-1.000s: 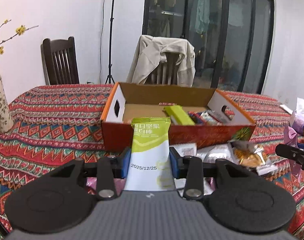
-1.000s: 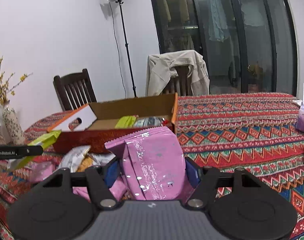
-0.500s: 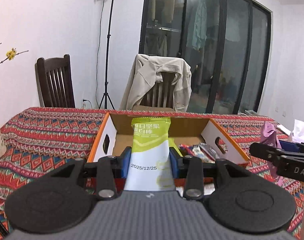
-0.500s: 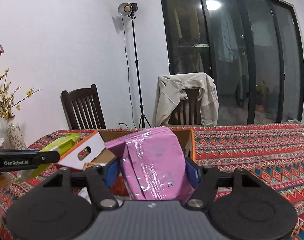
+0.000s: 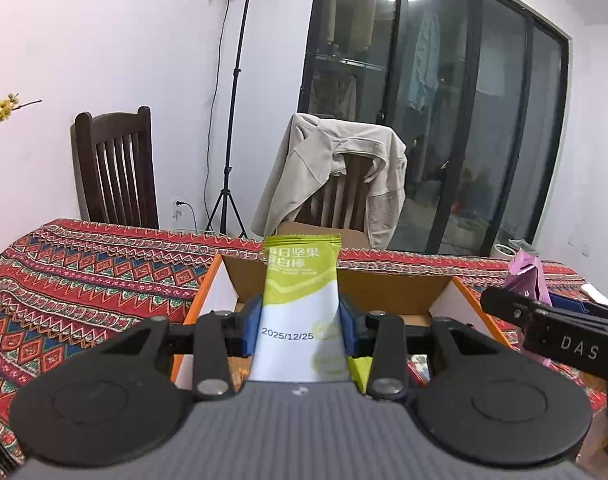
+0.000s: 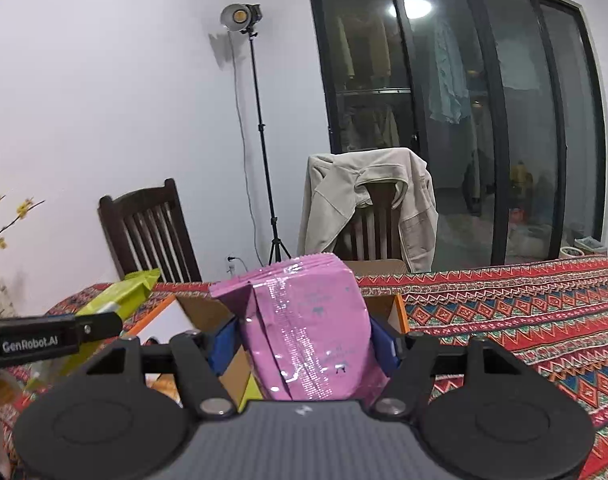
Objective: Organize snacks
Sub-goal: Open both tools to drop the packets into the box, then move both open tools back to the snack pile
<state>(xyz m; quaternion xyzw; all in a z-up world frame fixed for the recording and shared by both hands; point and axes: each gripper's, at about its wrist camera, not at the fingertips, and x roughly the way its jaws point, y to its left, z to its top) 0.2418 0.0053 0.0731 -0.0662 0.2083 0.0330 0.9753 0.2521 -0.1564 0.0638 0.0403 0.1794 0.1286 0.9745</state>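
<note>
Both tongs loaded, poised over the cardboard box

At 9 o'clock the left gripper (image 5: pixel 300 324) pinches an upright green nut-bar packet (image 5: pixel 300 300) above the cardboard box (image 5: pixel 388 292); at 3 o'clock the right gripper (image 6: pixel 304 344) clamps a pink snack pouch (image 6: pixel 308 320) above the same box. The tools sit close, so dropping both together risks a clash or a packet catching the box's orange rim; open tablecloth (image 6: pixel 524 304) lies toward 3 o'clock.

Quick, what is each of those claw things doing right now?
Left gripper: closed on the green snack bar, held above the cardboard box.
Right gripper: closed on the pink snack packet.
</note>
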